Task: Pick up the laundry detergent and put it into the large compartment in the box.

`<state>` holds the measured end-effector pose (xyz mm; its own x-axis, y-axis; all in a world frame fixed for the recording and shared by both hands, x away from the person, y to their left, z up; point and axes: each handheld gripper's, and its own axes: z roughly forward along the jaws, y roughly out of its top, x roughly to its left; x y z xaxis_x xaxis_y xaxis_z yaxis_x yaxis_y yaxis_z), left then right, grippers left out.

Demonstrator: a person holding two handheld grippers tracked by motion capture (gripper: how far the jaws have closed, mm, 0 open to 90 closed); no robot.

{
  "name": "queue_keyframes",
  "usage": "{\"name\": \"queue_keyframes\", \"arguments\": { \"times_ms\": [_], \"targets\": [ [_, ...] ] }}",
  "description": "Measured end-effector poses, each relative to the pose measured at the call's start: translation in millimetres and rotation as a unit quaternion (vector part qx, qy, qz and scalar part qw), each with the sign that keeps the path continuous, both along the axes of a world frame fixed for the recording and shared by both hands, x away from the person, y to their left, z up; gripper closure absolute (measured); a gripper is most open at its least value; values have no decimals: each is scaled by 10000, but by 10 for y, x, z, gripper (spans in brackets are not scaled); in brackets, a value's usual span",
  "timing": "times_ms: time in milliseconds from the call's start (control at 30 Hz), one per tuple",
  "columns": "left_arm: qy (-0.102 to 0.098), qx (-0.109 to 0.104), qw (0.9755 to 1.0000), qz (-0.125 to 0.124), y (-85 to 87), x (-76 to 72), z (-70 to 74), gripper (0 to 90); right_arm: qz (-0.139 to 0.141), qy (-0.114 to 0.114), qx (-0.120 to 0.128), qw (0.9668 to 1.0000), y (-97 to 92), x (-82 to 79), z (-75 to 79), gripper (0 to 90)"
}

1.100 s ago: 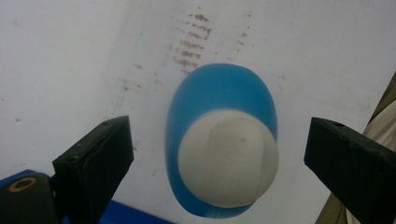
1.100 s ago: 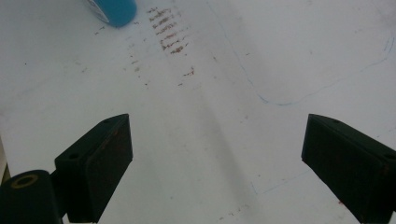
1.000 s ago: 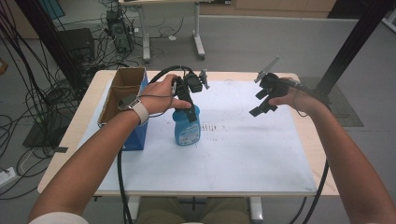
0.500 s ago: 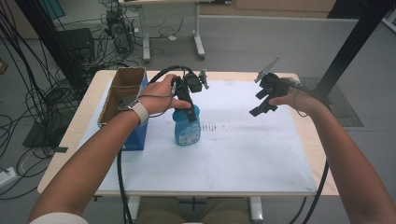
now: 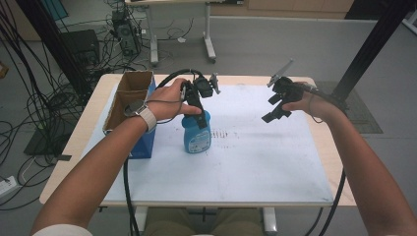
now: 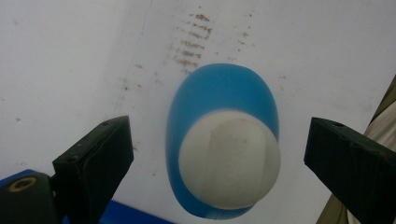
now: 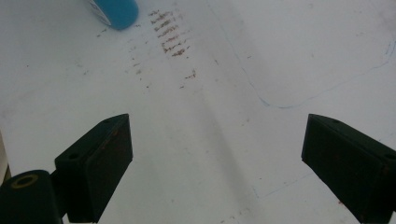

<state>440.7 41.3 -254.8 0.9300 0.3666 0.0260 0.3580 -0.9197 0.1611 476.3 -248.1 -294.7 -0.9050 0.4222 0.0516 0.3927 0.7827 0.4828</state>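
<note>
Between the spread fingers of the left gripper (image 6: 217,158), the blue bottle (image 6: 223,140) is standing upright, untouched. A cardboard box (image 5: 129,98) is sitting just beside. The right gripper (image 7: 217,163) is hanging wide open over bare, smudged table (image 7: 224,140).

A cardboard box (image 5: 129,96) is being carried at the table's (image 5: 324,147) left edge, over a blue box (image 5: 142,145). Brown smudges (image 5: 227,133) are being shown mid-sheet on the white sheet (image 5: 236,167).
</note>
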Motion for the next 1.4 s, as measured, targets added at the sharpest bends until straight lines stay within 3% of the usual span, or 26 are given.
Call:
{"name": "queue_keyframes", "arguments": {
  "times_ms": [1400],
  "targets": [
    [-26, -21, 10000, -3, 11, 8, -8, 84, 22, 13, 2, 10000, 16, 3, -3, 86]
  ]
}}
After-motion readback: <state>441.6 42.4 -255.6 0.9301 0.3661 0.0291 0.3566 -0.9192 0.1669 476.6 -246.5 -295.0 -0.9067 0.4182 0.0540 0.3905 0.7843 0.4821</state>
